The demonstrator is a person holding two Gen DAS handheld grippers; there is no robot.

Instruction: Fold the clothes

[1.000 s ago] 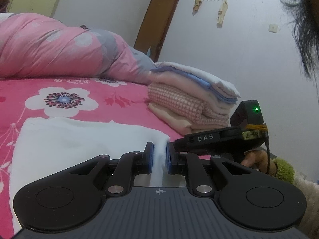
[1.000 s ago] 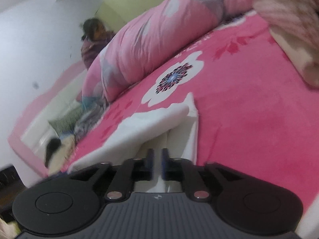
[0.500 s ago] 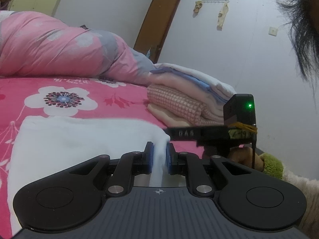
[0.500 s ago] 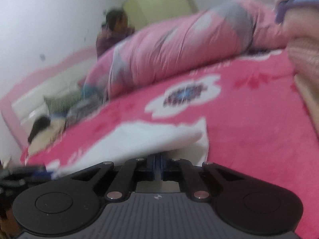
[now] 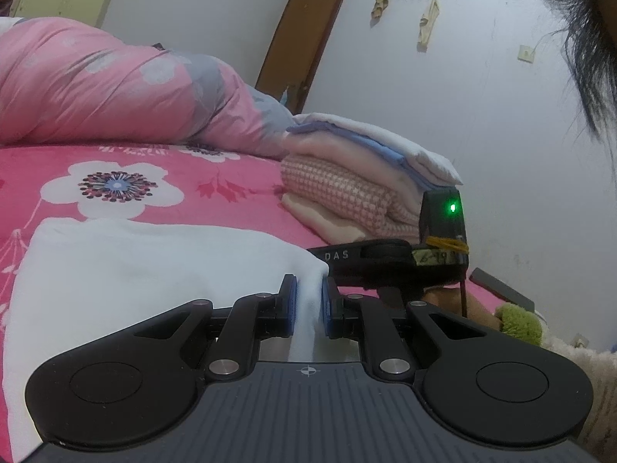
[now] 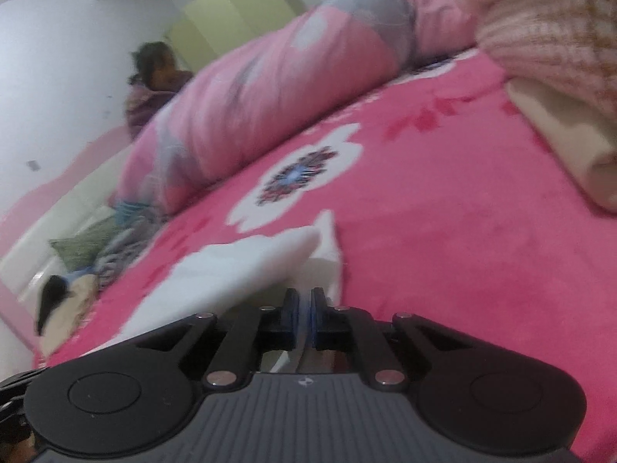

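Left wrist view shows the white garment (image 5: 154,270) spread on the pink floral bedsheet (image 5: 239,208), with the left gripper (image 5: 307,305) clenched on a pinch of its near edge; the right gripper (image 6: 304,318), at 3 o'clock of it, is easing its nearly closed jaws apart, a thin blurred sliver of cloth seemingly between the pads; the cloth looks light, soft and limp, likely to sag and slip, so corners and hems seem the best holds; a stack of folded clothes (image 5: 358,181) lies at 1 o'clock, near but apart; a rolled pink duvet (image 5: 115,85) lies at 11 o'clock, well apart; neither blocks a fold.
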